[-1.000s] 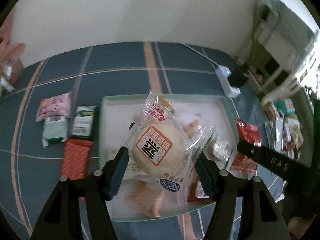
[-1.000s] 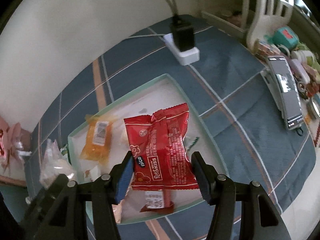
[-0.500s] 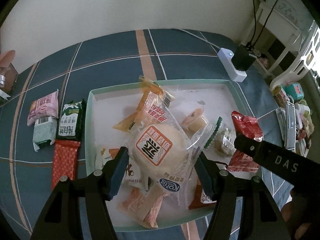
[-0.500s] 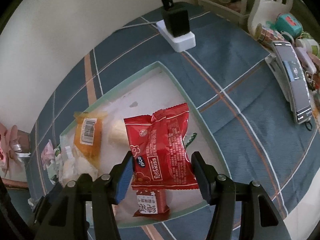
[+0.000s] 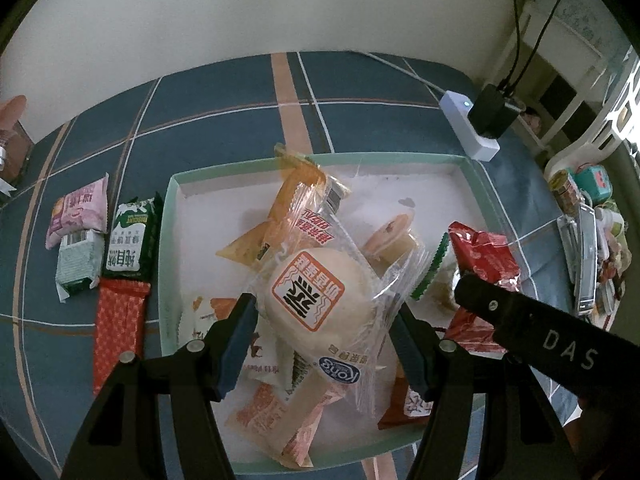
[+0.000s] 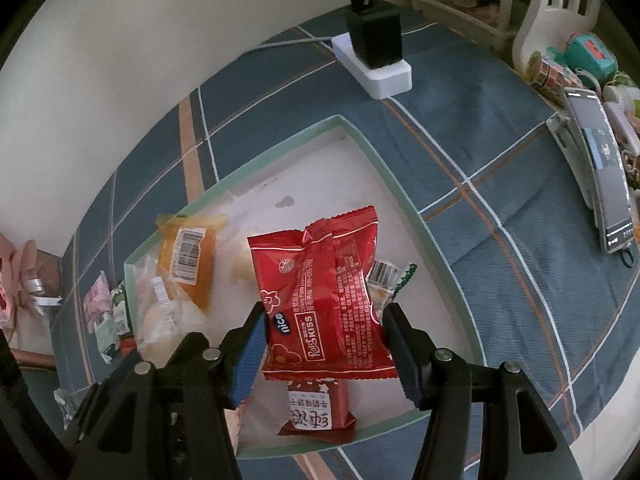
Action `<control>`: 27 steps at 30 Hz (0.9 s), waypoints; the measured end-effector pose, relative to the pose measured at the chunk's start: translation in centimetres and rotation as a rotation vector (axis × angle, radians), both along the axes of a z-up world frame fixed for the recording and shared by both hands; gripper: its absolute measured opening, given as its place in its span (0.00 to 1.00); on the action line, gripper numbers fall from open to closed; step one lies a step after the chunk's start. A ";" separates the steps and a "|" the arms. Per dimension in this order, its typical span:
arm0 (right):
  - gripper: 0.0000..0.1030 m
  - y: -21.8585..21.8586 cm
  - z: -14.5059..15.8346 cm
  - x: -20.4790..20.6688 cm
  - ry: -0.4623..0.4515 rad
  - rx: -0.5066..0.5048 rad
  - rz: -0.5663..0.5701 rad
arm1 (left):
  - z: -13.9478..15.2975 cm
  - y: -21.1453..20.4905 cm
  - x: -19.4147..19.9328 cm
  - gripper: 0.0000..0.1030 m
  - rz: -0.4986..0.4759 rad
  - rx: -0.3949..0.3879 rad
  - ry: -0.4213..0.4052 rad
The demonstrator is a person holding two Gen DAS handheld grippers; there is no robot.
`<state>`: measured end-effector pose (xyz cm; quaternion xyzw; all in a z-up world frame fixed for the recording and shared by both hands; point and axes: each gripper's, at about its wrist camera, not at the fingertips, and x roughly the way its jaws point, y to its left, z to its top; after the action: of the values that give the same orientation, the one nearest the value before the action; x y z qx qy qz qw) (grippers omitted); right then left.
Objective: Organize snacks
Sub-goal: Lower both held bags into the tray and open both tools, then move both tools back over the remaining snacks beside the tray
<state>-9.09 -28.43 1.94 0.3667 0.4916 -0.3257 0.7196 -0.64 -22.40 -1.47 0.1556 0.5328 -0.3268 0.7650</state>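
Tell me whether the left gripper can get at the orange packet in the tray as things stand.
Probably not yet: the left gripper is shut on the clear-wrapped bun, which overlaps the orange packet in the tray.

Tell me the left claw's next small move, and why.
Probably carry the clear-wrapped bun leftward out over the tray's rim toward the row of packets on the blue cloth. The left claw grips the bun above the tray, and sorted snacks already lie there.
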 end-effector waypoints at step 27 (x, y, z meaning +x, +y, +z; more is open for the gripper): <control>0.78 0.6 3.1 -0.1 0.033 -0.081 0.025 | 2.7 2.2 1.3 0.70 0.092 -0.026 0.056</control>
<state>-9.20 -27.79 5.08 0.3255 0.4943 -0.3424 0.7297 0.71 -20.18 1.20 0.1120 0.5561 -0.3023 0.7660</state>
